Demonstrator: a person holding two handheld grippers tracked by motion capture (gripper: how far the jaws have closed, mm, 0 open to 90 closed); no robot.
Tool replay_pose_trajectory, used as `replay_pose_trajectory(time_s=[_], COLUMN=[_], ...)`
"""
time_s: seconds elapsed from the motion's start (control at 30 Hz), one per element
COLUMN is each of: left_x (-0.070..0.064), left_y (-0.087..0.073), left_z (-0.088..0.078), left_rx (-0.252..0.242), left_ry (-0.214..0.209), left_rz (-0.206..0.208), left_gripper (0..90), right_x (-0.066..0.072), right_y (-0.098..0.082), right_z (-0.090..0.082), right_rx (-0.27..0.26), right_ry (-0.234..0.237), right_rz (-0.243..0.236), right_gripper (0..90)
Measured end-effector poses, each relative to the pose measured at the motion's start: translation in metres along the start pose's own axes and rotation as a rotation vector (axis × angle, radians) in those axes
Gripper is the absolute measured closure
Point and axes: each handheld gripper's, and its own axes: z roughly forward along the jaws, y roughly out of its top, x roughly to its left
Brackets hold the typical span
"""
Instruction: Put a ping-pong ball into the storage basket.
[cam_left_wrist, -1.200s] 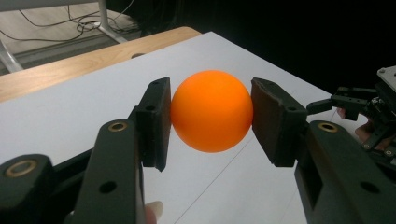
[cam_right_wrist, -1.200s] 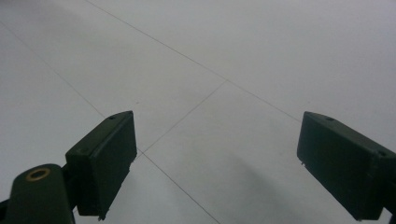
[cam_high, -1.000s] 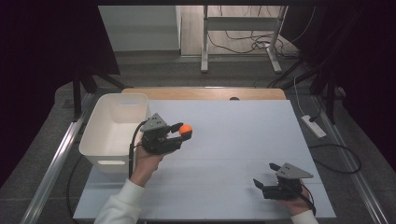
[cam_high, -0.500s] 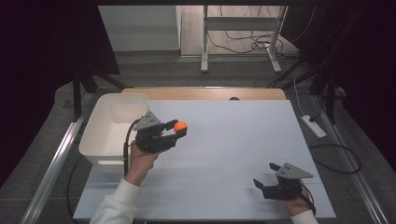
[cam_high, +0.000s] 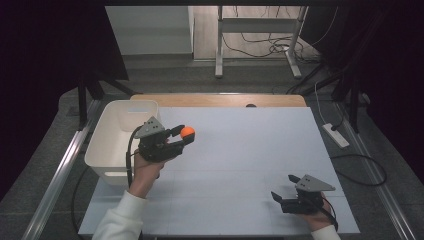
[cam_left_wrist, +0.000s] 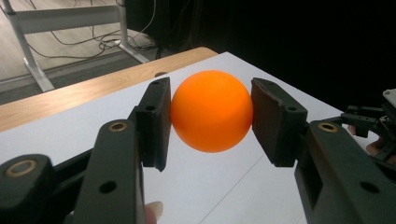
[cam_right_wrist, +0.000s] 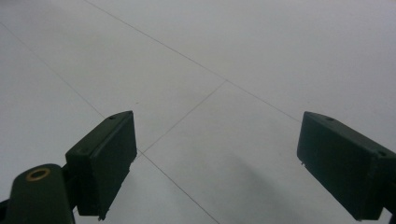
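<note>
**Wide free table, one bin at your left edge**

The white table (cam_high: 240, 145) is bare across its middle and far part, so you can pass there freely with either hand. The only obstacle is the white bin (cam_high: 112, 145) at the left edge; its wall stands just beside your left gripper (cam_high: 182, 137), which holds the orange ball (cam_high: 188, 132) above the table. Under your right gripper (cam_right_wrist: 215, 163), jaws spread wide, the surface is clear. Both grippers are well apart.
</note>
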Motion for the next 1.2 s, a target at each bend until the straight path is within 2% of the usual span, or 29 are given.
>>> replay_pose_trajectory(time_s=[0.53, 1.2], left_x=[0.004, 0.021], left_y=[0.007, 0.009], left_z=[-0.009, -0.022], left_rx=[-0.012, -0.022], left_ry=[0.023, 0.099], left_rz=[0.009, -0.011], left_gripper=[50.3, 50.4], right_x=[0.0, 0.0], right_y=[0.0, 0.0], right_z=[0.0, 0.0], right_rx=[-0.001, -0.002], right_ry=[-0.001, 0.0], right_rz=[0.002, 0.003], right_gripper=[11.7, 11.7])
